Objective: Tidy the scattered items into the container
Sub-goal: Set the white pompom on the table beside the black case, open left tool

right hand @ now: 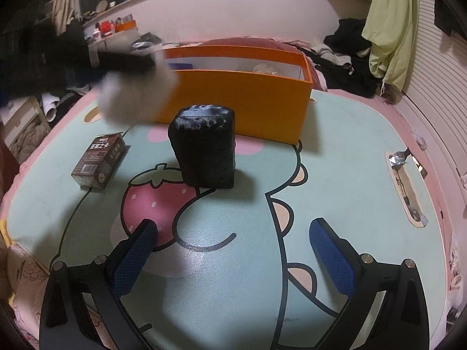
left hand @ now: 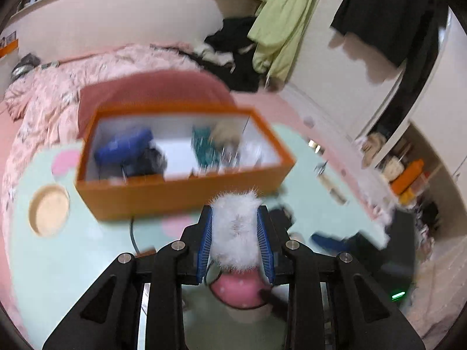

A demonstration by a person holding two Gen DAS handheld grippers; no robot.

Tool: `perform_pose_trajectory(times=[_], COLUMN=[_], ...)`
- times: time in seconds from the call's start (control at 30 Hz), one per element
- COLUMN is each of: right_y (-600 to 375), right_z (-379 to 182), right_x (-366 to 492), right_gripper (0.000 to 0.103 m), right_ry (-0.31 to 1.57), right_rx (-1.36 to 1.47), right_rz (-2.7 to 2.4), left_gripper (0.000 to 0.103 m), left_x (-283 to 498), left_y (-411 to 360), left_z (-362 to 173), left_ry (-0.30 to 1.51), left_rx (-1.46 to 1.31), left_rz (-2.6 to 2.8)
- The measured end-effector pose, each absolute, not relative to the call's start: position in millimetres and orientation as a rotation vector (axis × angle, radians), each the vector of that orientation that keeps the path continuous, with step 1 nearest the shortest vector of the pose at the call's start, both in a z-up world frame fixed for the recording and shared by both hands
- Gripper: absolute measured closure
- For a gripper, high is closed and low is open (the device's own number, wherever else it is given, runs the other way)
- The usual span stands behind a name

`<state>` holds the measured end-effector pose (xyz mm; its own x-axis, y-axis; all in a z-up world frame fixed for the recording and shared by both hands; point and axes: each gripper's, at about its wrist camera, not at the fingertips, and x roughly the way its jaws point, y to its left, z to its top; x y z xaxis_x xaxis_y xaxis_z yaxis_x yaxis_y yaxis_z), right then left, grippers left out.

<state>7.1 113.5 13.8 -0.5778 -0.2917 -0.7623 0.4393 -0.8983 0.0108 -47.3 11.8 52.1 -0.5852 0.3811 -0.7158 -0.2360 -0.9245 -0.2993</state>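
Note:
My left gripper [left hand: 235,218] is shut on a white fluffy item [left hand: 237,233] and holds it in the air just before the near wall of the orange box [left hand: 181,192]. The box holds a blue item [left hand: 122,148], a teal item [left hand: 204,145] and other things. In the right wrist view the fluffy item [right hand: 137,99] shows blurred at the left of the orange box [right hand: 242,108]. My right gripper [right hand: 233,233] is open and empty above the table, facing a black block [right hand: 204,148] that stands upright in front of the box. A small brown carton [right hand: 99,160] lies to the block's left.
The mint table top with a cartoon print [right hand: 335,175] has a cup hole [left hand: 49,210] at its left and a slot with foil scraps [right hand: 405,186] at its right. A pink bedspread [left hand: 43,87] and hung clothes [left hand: 280,23] lie behind.

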Motion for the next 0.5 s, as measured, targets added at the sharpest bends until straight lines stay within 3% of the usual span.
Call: perform_pose_trajectory(times=[0.23,0.3,0.33,0.37,0.5], right_y=[113,113,113,113,114], right_z=[14,14,14,13,13], right_x=[7,7,7,7,7], right_gripper=[0.000,0.000,0.000,0.000,0.000], right_ry=[0.251,0.251,0.250,0.250,0.251], right_rx=[1.142,1.142,1.142,1.142,1.142], right_rz=[-2.461,-2.461,-2.461,-2.461,-2.461], left_gripper=[0.067,0.051,0.035,0.027,0.020], left_x=[-35,-21,-11,-2,40], left_y=[12,9,7,6,6], left_z=[24,29,31,31,22], left_ry=[-0.367,-0.331,-0.288,-0.250,-0.051], left_rx=[-1.294,-1.263,-1.259,-1.250,-1.215], left_rz=[2.444,2.528,2.592,2.644,2.797])
